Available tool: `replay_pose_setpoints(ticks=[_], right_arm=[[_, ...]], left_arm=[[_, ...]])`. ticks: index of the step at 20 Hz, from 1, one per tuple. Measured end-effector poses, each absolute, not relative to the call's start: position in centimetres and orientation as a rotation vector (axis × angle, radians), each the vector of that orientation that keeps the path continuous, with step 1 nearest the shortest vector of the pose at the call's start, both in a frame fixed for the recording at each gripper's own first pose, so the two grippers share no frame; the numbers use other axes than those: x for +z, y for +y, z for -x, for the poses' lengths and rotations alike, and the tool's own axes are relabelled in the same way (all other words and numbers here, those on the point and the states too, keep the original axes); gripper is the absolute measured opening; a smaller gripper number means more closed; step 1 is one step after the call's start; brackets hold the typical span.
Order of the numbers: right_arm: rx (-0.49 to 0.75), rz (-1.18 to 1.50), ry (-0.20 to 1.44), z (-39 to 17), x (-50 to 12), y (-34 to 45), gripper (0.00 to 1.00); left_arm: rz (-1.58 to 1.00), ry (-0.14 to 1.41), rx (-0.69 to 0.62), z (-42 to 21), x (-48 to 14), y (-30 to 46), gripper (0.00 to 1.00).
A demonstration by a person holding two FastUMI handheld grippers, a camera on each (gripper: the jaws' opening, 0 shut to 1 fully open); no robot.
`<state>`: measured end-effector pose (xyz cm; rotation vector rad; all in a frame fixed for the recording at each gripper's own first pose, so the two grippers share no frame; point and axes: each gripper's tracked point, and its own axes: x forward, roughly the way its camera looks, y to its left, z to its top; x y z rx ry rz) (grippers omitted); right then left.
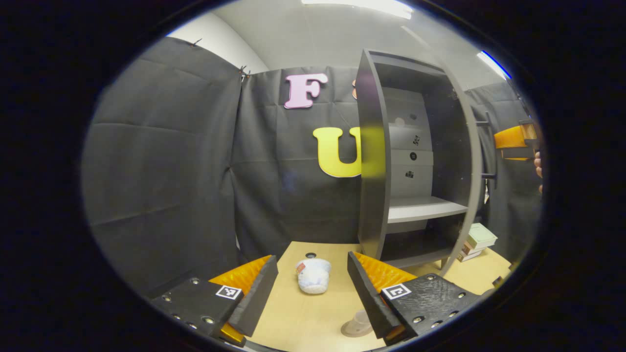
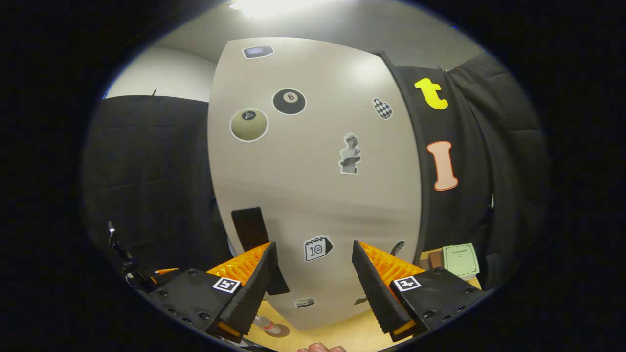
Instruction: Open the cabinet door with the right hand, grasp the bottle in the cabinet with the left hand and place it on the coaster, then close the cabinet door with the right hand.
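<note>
- In the left gripper view, the left gripper (image 1: 312,288) sits at the bottom of the frame with its fingers spread wide and nothing between them.
- Just beyond the gap, low in the centre, a small white plastic bottle (image 1: 313,275) lies on its side on the pale wooden tabletop (image 1: 303,322).
- At the bottom edge, beside the right-hand finger, a round translucent coaster (image 1: 357,325) rests flat on the tabletop, apart from the bottle.
- Farther back, right of centre, the tall dark grey cabinet (image 1: 415,156) stands open, its pale shelf (image 1: 423,209) bare.
- To the lower right of the cabinet, a small stack of light-coloured books (image 1: 478,240) lies on the tabletop.
- At the far right edge, the other gripper and a person's fingers (image 1: 538,164) show beside the cabinet's dark bar handle (image 1: 489,149).
- In the right gripper view, the right gripper (image 2: 313,281) at the bottom has its fingers spread apart, gripping nothing.
- Right behind them, filling the centre, the light grey sticker-covered cabinet door (image 2: 313,186) faces the camera.
- At the lower right, a pale green book (image 2: 460,260) lies past the door's edge.
</note>
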<state>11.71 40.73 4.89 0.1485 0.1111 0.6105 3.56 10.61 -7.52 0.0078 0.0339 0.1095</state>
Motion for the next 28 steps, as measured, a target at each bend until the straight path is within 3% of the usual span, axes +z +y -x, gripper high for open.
replay_pose_setpoints(ticks=[8, 13, 22, 27, 28], right_arm=[[0.434, -0.084, 0.107, -13.4, 4.1, 34.4, 0.98], [0.386, -0.051, 0.117, -14.1, 3.1, 29.3, 0.98], [0.281, 0.010, -0.027, -13.4, 6.4, 22.5, 0.98], [0.294, 0.006, -0.028, -12.5, 6.2, 20.0, 0.98], [0.290, 0.009, -0.031, -12.4, 6.2, 19.3, 0.94]], left_arm=[[0.033, 0.042, 0.118, -3.8, -7.2, 11.0, 0.88], [-0.018, -0.003, 0.132, -2.9, -3.1, 10.2, 0.88], [0.063, -0.109, -0.010, -0.3, 4.4, 2.9, 0.87], [0.140, -0.100, -0.086, 0.5, 6.3, -1.6, 0.88], [0.140, -0.103, -0.085, 0.7, 6.5, -1.9, 0.88]])
